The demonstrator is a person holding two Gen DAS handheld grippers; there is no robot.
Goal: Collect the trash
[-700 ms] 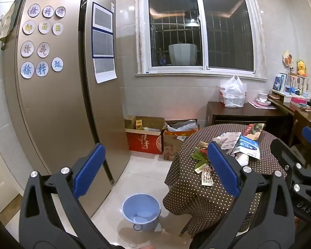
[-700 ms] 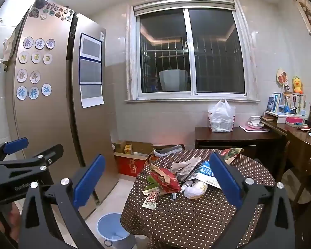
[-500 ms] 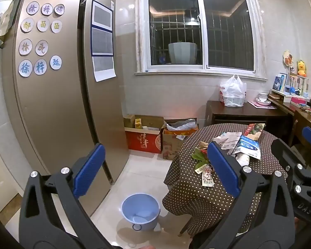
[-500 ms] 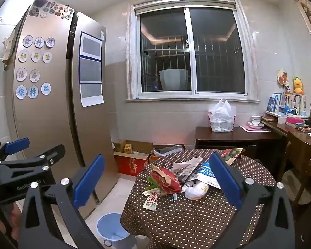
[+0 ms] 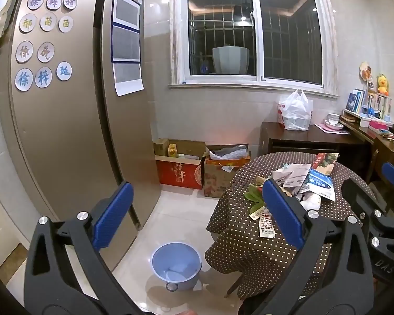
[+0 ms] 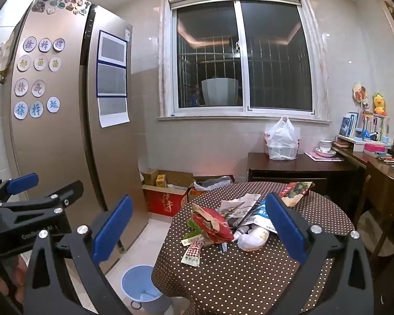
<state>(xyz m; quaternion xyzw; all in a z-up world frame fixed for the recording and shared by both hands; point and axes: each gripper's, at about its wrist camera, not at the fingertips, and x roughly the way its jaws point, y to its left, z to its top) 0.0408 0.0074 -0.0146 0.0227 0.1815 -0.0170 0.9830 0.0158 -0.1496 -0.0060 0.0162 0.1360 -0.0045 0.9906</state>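
Note:
A heap of trash lies on a round table with a brown dotted cloth [image 6: 236, 275]: a red wrapper [image 6: 212, 224], a white crumpled wad [image 6: 252, 237], a blue-white packet [image 6: 262, 215], newspaper [image 6: 239, 203] and a small sachet [image 6: 193, 253]. A light blue bin [image 5: 176, 265] stands on the floor beside the table's left edge. My left gripper [image 5: 196, 183] is open in the air, left of the table and above the bin. My right gripper [image 6: 199, 197] is open and holds nothing, short of the table and facing the heap.
A tall bronze fridge [image 5: 65, 131] fills the left side. Cardboard boxes [image 5: 181, 168] sit on the floor under the window. A dark sideboard [image 6: 296, 165] with a white plastic bag [image 6: 282, 140] stands behind the table, and a cluttered desk [image 6: 380, 157] runs along the right.
The left wrist view has shifted a little, with the fridge magnets sliding upward. Both pairs of jaws stay wide, and the trash has not moved.

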